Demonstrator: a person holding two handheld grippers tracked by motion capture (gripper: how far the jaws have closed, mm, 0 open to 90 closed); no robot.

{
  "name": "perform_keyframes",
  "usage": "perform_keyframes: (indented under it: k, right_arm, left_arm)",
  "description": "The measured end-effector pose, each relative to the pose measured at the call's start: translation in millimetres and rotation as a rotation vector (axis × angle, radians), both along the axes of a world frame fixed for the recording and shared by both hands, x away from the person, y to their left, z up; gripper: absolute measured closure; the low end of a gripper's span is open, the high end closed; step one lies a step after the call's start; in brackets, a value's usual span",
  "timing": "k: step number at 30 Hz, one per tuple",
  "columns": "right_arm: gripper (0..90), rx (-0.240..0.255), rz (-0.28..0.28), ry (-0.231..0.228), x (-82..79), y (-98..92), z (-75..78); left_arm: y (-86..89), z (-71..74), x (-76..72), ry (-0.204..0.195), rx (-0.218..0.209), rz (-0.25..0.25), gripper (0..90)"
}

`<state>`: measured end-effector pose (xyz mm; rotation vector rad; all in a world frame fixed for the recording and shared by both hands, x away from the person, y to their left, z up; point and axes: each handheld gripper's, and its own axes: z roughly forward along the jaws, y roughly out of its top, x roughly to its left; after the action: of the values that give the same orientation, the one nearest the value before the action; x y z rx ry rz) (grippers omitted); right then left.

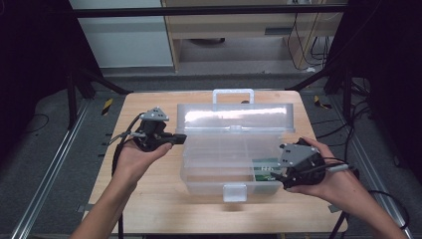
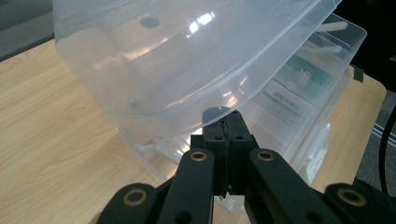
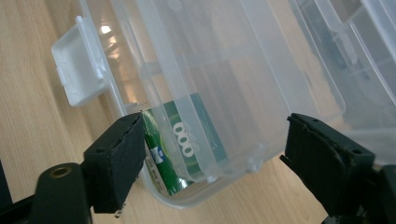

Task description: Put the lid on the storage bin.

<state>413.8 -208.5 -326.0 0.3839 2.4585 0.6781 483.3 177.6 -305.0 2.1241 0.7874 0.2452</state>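
The left gripper (image 2: 227, 135), jaws closed, is nudging the raised lid (image 1: 234, 117); it risks slamming onto the right gripper (image 3: 212, 158), jaws open, straddling the box corner (image 3: 187, 198)

The green pack (image 3: 180, 140) in the box (image 1: 219, 169) shows through cloudy plastic; its print is cut to "000", the rest unreadable. In the high view it is a small green patch (image 1: 264, 168) partly behind the right gripper (image 1: 287, 174). The left gripper (image 2: 226, 125) hides the box rim behind its tips. The lid (image 2: 187, 56) runs off the frame's top. Both forearms are cut by the bottom edge.
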Motion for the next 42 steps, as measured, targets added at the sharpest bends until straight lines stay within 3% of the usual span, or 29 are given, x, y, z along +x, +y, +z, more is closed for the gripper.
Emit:
perform_keyframes:
  k: [6, 19, 28, 42]
  right_arm:
    - [17.9, 0.061, -0.041, 0.013, -11.1, -14.9, -8.5]
    - [16.3, 0.098, -0.116, 0.015, -18.5, -36.1, -12.9]
    - [15.3, 0.098, -0.171, 0.035, -11.9, -42.6, -17.2]
    - [16.1, 0.103, -0.225, 0.028, -12.7, -59.1, -21.8]
  left_arm:
    - [1.5, -9.1, -8.7, -0.011, 0.009, -0.011, 90.0]
    - [1.4, -26.0, -21.5, -0.012, 0.007, -0.022, 90.0]
    - [2.3, -35.7, -26.6, -0.010, 0.010, -0.022, 90.0]
    - [8.4, -47.7, -36.3, -0.009, 0.001, -0.012, 90.0]
